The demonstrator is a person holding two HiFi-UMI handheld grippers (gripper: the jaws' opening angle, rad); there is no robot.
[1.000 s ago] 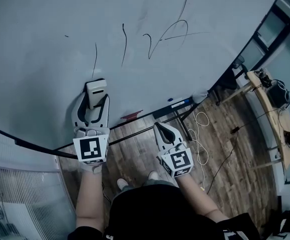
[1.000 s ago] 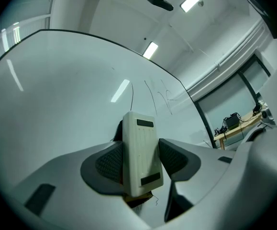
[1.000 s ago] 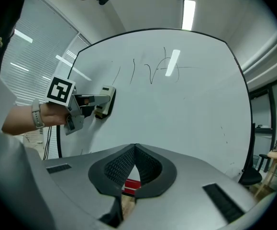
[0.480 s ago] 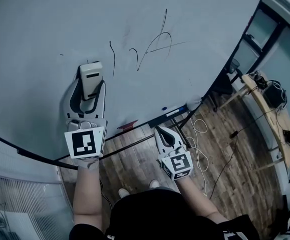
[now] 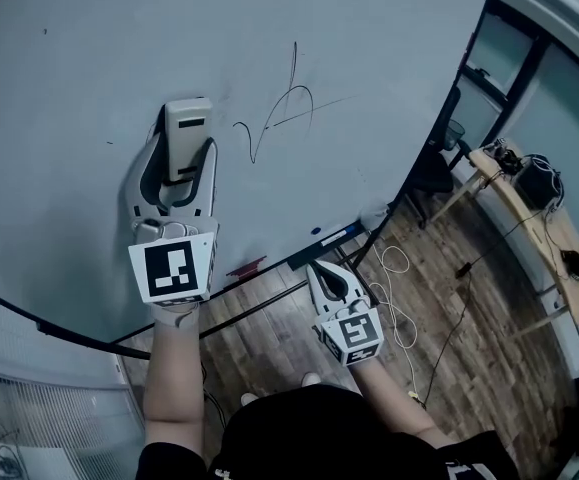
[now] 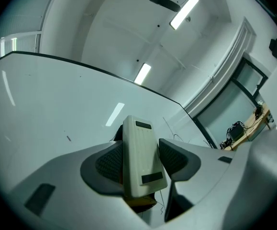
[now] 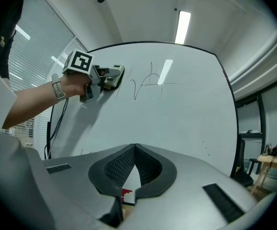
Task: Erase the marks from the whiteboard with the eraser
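Note:
A cream eraser [image 5: 186,136] is pressed flat on the whiteboard [image 5: 89,58], and my left gripper [image 5: 182,148] is shut on it; it shows as a pale block [image 6: 140,158] between the jaws in the left gripper view. Just right of the eraser run black marks [image 5: 281,113]: a looping scribble and a tall stroke, also seen as thin lines [image 7: 147,83] in the right gripper view. A small dash [image 5: 110,142] lies to the eraser's left. My right gripper [image 5: 327,268] hangs low below the board's bottom edge, shut with nothing between its tips [image 7: 134,148].
A tray [image 5: 319,240] along the board's lower edge carries a blue-capped marker and a small red object [image 5: 241,266]. Wooden floor with a white cable [image 5: 401,288] lies at the right. A wooden desk [image 5: 524,208] with gear stands far right.
My left gripper has slid the eraser up the board; the two left strokes seen earlier no longer show. The right gripper has stayed low.

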